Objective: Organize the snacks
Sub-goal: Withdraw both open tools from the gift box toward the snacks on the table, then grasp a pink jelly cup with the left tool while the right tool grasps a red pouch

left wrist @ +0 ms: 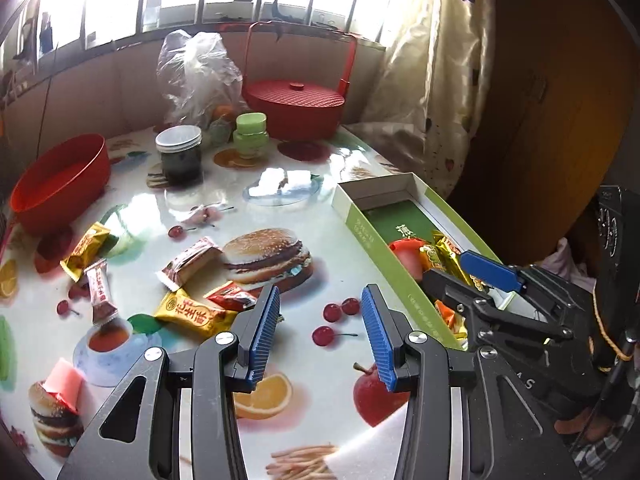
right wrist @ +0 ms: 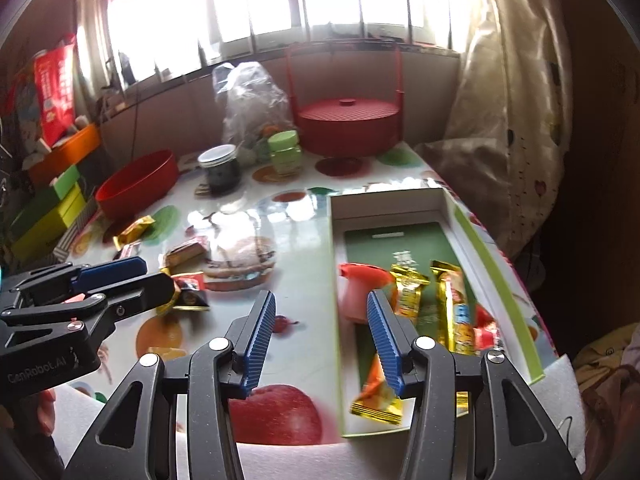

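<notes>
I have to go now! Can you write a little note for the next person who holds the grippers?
Left gripper: jaws open, empty, over the table.
Right gripper: jaws open, empty, at the green box's near left wall.
Done: several snacks, like the gold packets, lie in the box.
Left: loose snacks on the table, such as the yellow packet and brown packet.

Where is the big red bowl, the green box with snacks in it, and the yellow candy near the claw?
Red bowl [left wrist: 60, 184], left wrist view, on its inside wall.
Green box [right wrist: 496, 272], right wrist view, on its right wall.
Yellow candy [left wrist: 196, 316], left wrist view, on the middle of its wrapper.
</notes>
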